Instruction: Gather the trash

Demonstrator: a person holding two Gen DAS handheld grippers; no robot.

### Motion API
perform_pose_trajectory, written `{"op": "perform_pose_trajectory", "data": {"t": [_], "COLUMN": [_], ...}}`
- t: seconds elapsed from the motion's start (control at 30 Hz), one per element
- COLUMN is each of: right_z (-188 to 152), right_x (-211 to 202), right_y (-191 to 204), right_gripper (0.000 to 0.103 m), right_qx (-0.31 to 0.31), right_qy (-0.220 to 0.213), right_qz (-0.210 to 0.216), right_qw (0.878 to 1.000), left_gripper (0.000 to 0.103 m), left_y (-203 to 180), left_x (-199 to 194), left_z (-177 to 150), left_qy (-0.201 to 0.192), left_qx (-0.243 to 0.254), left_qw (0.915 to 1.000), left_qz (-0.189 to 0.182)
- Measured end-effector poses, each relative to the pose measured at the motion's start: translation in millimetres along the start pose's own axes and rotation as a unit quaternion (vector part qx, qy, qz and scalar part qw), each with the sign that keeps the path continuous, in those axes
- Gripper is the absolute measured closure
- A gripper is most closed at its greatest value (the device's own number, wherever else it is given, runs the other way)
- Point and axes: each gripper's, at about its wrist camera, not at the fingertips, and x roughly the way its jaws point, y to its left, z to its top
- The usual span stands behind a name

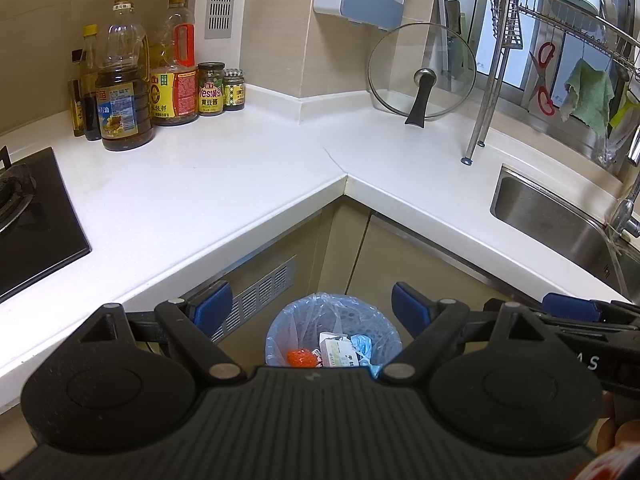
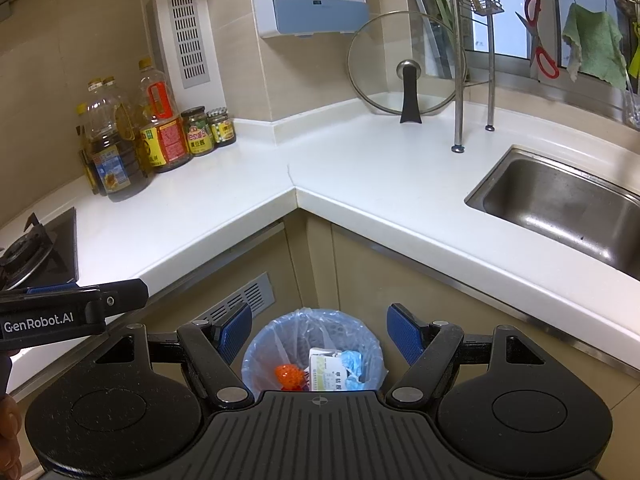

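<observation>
A round bin [image 1: 334, 328] [image 2: 314, 350] lined with a pale blue bag stands on the floor in the inner corner of the L-shaped counter. Inside it lie an orange knobbly ball [image 1: 301, 357] [image 2: 289, 376], a white and green box [image 1: 338, 352] [image 2: 326, 370] and a crumpled blue mask [image 1: 362, 346] [image 2: 352, 364]. My left gripper [image 1: 312, 312] hangs open above the bin with nothing between its blue pads. My right gripper [image 2: 318, 334] is open too, empty, over the same bin. Each gripper shows at the edge of the other's view.
The white counter [image 1: 224, 184] carries oil bottles [image 1: 122, 92] and sauce jars [image 1: 211, 89] at the back left, with a black hob [image 1: 28, 216] beside them. A glass lid [image 1: 422, 70] leans on the wall. A steel sink [image 2: 560, 208] and dish rack [image 2: 476, 40] lie right.
</observation>
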Motion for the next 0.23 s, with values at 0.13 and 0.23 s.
{"op": "perform_pose_trajectory", "data": {"t": [0.13, 0.23], "right_z": [0.0, 0.2], "right_x": [0.5, 1.4], "right_y": [-0.8, 0.4], "right_gripper": [0.029, 0.029], "right_qx": [0.001, 0.003], "right_qy": [0.001, 0.002], "right_qz": [0.0, -0.003], "right_qw": [1.0, 1.0], "left_gripper": [0.018, 0.018], "left_y": [-0.6, 0.7], "left_x": [-0.6, -1.7], "left_z": [-1.1, -1.0], "left_qy": [-0.007, -0.01], "left_qx": [0.001, -0.001], "left_qw": [1.0, 0.9999], "left_qz": [-0.002, -0.008]}}
